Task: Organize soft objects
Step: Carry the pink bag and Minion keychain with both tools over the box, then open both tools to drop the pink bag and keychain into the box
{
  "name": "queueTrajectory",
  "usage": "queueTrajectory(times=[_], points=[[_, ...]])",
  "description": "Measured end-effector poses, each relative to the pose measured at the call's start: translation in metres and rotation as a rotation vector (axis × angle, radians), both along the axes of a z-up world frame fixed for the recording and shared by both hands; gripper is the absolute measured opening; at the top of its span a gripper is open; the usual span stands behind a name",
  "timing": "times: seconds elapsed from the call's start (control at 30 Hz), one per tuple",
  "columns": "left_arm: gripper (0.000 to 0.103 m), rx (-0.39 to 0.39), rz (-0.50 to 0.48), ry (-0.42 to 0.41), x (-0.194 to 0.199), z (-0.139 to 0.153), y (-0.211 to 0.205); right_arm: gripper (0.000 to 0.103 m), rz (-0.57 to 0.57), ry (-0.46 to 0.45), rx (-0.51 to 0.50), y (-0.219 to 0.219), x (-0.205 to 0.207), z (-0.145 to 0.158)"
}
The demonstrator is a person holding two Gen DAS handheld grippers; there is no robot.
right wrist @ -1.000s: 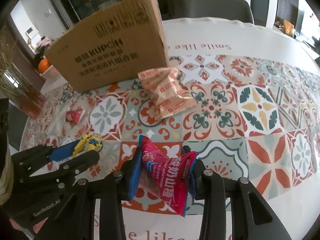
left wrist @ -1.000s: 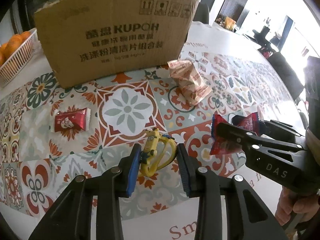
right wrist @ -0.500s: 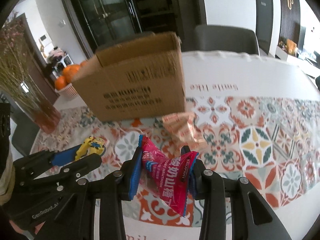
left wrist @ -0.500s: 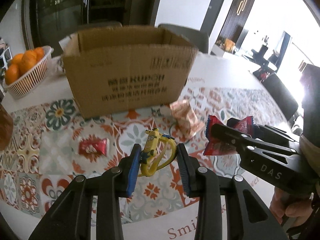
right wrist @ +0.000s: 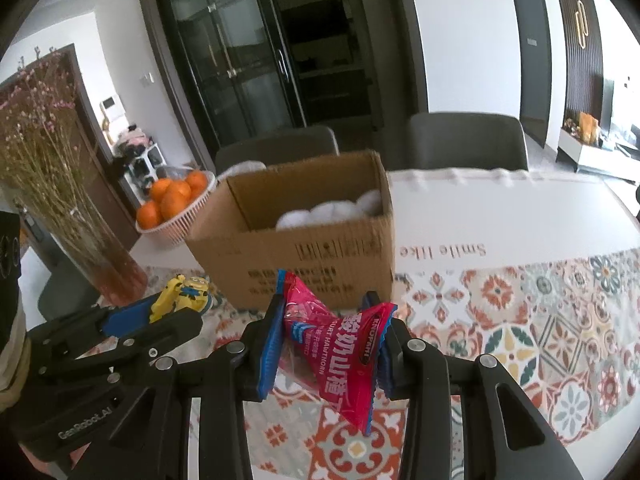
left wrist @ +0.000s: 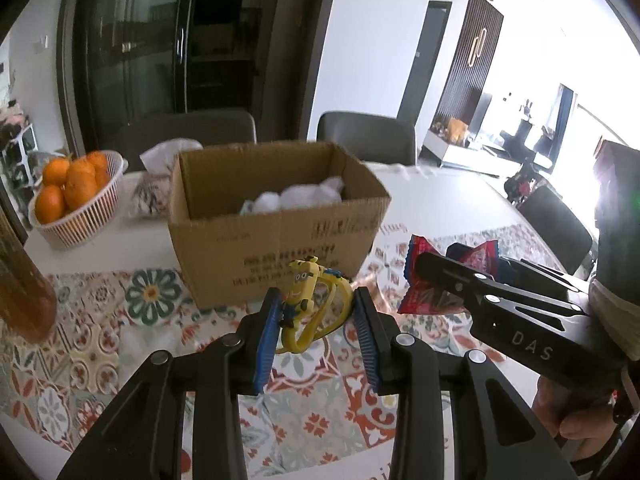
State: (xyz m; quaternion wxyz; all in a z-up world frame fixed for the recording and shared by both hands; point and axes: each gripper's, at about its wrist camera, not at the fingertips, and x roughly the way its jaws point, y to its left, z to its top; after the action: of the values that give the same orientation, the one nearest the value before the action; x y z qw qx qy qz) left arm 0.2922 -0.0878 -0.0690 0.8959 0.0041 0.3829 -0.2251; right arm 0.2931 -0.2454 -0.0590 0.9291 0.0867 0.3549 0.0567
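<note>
My left gripper (left wrist: 316, 320) is shut on a yellow minion toy (left wrist: 306, 296) and holds it in the air, just short of the open cardboard box (left wrist: 276, 236). My right gripper (right wrist: 326, 336) is shut on a red snack packet (right wrist: 340, 344), also raised in front of the box (right wrist: 304, 236). White soft objects (left wrist: 296, 196) lie inside the box. Each gripper shows in the other's view: the right one with the packet (left wrist: 432, 292) and the left one with the toy (right wrist: 184, 292).
A white basket of oranges (left wrist: 72, 196) stands left of the box. A glass vase of dried flowers (right wrist: 60, 200) stands at the left. The patterned tablecloth (right wrist: 520, 320) covers the table. Grey chairs (right wrist: 464, 140) stand behind the table.
Both grippers have risen from the table with their objects, so the views now look into the box's open top. The snack packets on the table have dropped out of view.
</note>
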Motion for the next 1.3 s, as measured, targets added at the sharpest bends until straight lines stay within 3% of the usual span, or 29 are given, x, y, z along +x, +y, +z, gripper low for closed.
queueTrajectory(times=[0.67,1.03,1.3], points=[[0.036,0.004,0.037,-0.141,0.050,0.060,0.006,0.040,0.031,-0.123,0.009,0.007,0.055,0.050],[0.036,0.017,0.060,-0.125,0.093,0.057,0.007,0.040,0.049,-0.108,0.001,0.011,0.099,0.049],[0.036,0.057,0.062,-0.091,0.126,0.046,0.005,0.040,0.072,-0.031,0.018,0.011,0.138,0.032]])
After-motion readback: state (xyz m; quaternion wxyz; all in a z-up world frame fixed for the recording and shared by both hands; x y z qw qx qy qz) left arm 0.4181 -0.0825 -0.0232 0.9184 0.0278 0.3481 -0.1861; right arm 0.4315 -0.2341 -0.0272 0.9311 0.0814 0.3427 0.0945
